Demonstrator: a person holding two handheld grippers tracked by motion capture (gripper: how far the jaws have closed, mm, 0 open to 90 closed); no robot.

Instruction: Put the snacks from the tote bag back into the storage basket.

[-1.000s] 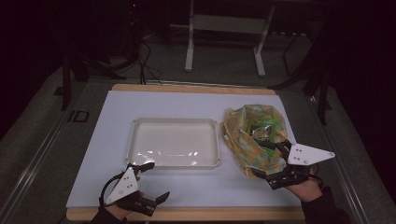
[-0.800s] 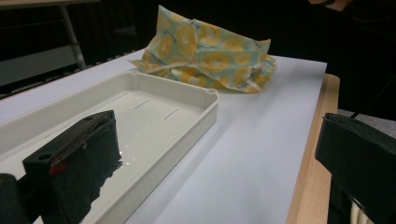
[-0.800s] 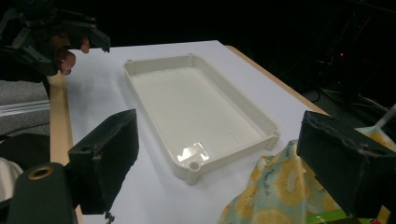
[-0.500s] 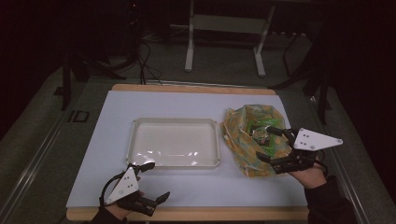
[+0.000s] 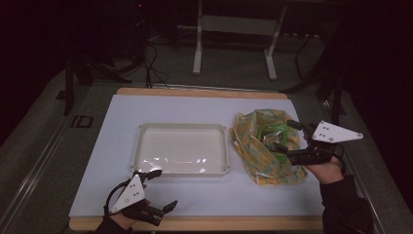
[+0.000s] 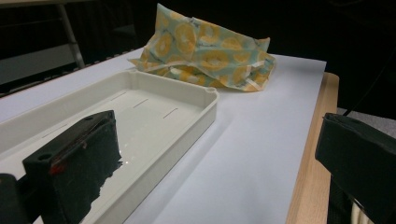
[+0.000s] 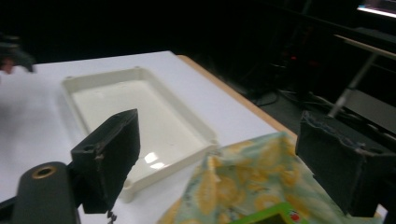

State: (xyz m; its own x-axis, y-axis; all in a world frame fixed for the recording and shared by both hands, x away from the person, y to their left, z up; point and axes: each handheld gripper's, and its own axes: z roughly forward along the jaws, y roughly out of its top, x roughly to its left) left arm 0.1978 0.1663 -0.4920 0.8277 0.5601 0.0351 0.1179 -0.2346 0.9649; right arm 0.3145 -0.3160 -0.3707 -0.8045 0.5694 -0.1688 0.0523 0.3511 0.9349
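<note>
A white plastic tray (image 5: pixel 139 146) lies empty at the middle of the table. To its right sits a crumpled bag (image 5: pixel 258 156) with a yellow and green print, and something bright green (image 5: pixel 272 130) shows in its open top. My right gripper (image 5: pixel 283 134) hangs open just above the bag, one jaw on each side of the green item. In the right gripper view the bag (image 7: pixel 252 182) lies between the spread jaws, with the tray (image 7: pixel 196 126) beyond. My left gripper (image 5: pixel 164 189) rests open near the front edge, by the tray's near left corner (image 6: pixel 205 100), holding nothing.
A white sheet (image 5: pixel 195 109) covers the wooden tabletop, whose bare front edge (image 5: pixel 219 223) shows below it. Metal stand legs (image 5: pixel 197 53) rise behind the table on a dark floor. Open sheet lies left of the tray and behind it.
My right gripper has moved away from the front edge, forward and up over the bag's open top. The left gripper, the tray and the bag have stayed put.
</note>
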